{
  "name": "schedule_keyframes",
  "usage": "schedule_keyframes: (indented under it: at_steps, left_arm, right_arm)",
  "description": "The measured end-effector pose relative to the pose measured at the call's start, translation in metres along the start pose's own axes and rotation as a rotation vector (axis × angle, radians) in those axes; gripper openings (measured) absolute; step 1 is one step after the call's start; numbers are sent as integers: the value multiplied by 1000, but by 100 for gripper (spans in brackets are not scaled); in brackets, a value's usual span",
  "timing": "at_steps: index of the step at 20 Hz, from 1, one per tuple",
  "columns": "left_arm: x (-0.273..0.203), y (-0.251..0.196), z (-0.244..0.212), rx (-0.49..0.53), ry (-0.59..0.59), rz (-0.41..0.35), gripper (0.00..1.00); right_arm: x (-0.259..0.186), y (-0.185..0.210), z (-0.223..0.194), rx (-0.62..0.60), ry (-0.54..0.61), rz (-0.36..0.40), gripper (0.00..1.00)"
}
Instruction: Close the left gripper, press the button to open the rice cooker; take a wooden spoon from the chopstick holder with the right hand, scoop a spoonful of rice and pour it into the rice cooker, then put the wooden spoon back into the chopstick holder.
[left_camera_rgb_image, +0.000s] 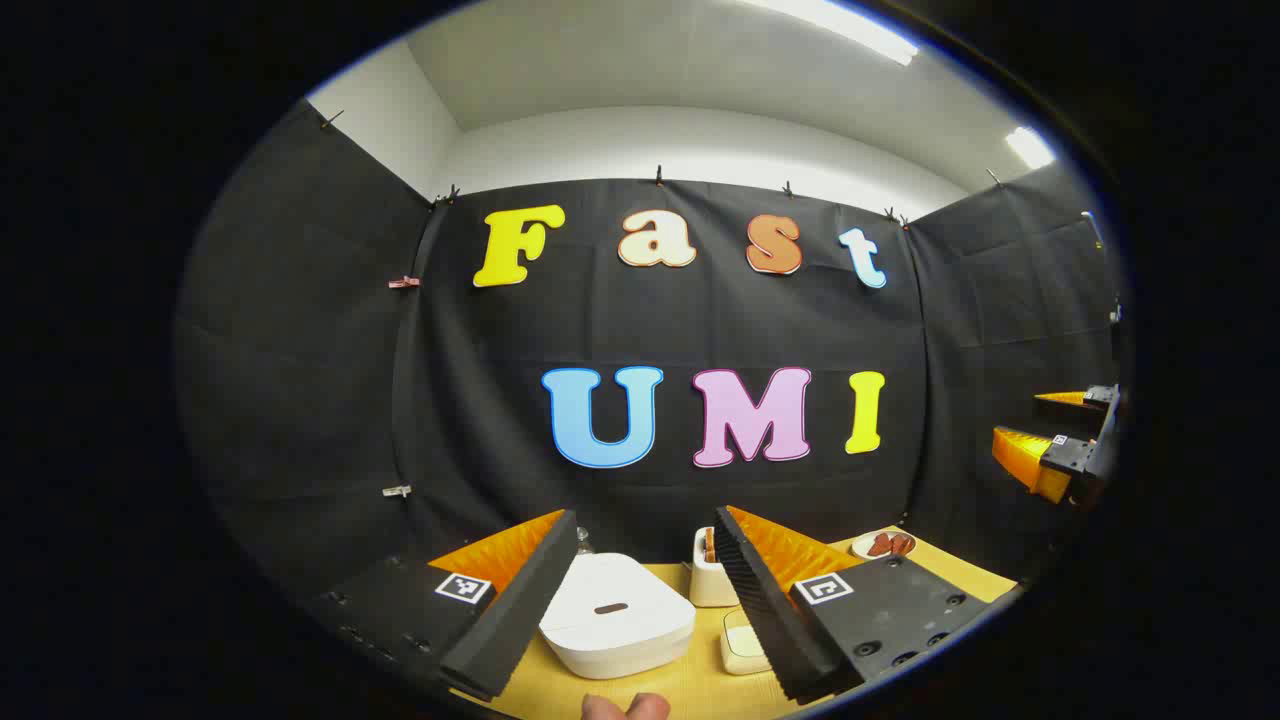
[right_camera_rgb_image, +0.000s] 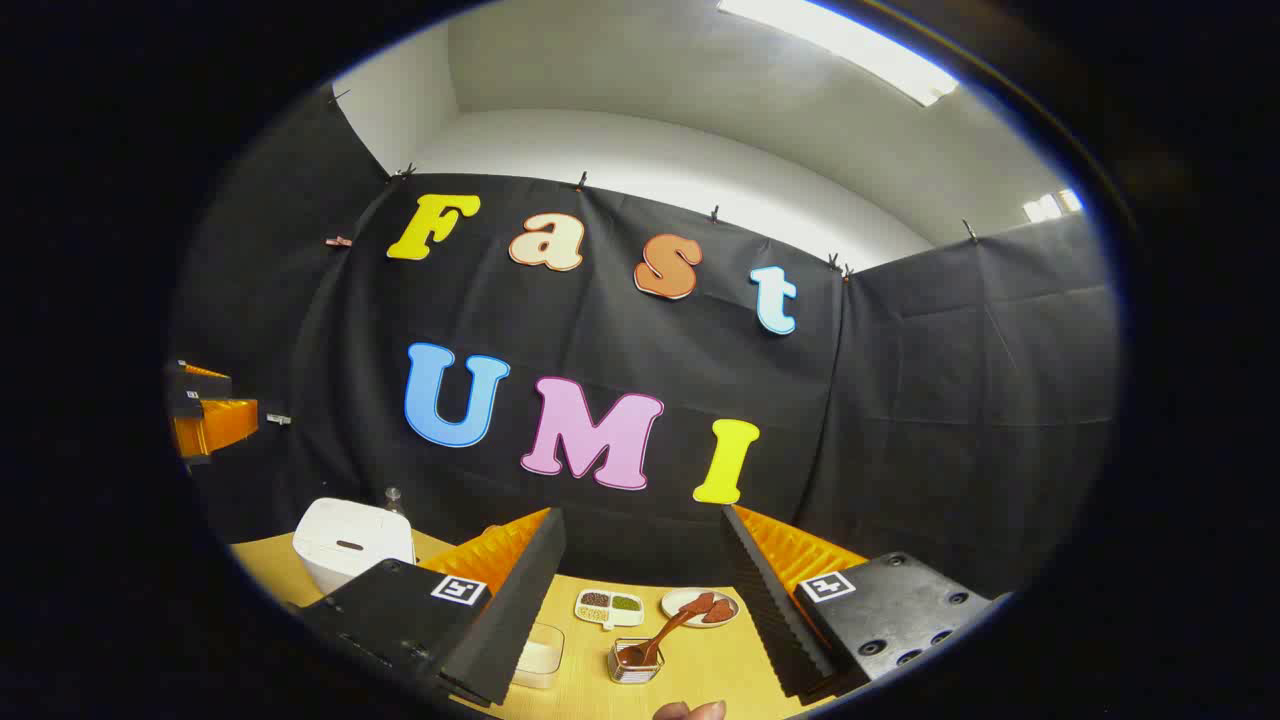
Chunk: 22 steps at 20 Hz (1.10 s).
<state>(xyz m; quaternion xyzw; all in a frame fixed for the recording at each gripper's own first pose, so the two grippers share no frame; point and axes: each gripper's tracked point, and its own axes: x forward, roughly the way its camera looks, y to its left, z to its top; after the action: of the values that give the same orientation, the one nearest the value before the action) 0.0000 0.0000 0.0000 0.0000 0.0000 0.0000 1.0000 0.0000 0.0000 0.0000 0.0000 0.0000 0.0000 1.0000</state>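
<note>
The white rice cooker (left_camera_rgb_image: 615, 615), lid down with a dark button slot (left_camera_rgb_image: 610, 607) on top, sits on the wooden table just below and between my left gripper's (left_camera_rgb_image: 646, 515) fingers, which stand wide open and hold nothing. It also lies far left, the rice cooker (right_camera_rgb_image: 352, 545). A wooden spoon (right_camera_rgb_image: 665, 632) leans in the small chopstick holder (right_camera_rgb_image: 633, 662), low between the open, bare fingers of my right gripper (right_camera_rgb_image: 641, 515). A clear box of rice (right_camera_rgb_image: 540, 655) stands beside that gripper's left finger. The holder (left_camera_rgb_image: 712, 578) and the rice box (left_camera_rgb_image: 742, 645) lie right of the cooker.
A plate with brown pieces (right_camera_rgb_image: 700, 605) and a divided dish of beans (right_camera_rgb_image: 607, 605) lie behind the holder. The other gripper hangs at the right edge (left_camera_rgb_image: 1060, 440) and at the left edge (right_camera_rgb_image: 205, 410). A thumb (left_camera_rgb_image: 625, 707) shows at the bottom. Black cloth walls close the table's back.
</note>
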Motion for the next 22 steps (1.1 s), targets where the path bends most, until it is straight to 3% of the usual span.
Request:
schedule_keyframes:
  at_steps: [20,22]
  left_arm:
    - [1,12,-5,5,-7,20,94]
    - [3,8,-1,12,-19,-13,91]
  right_arm:
    - [-1,4,0,-10,4,12,97]
    - [0,3,-1,-13,2,5,97]
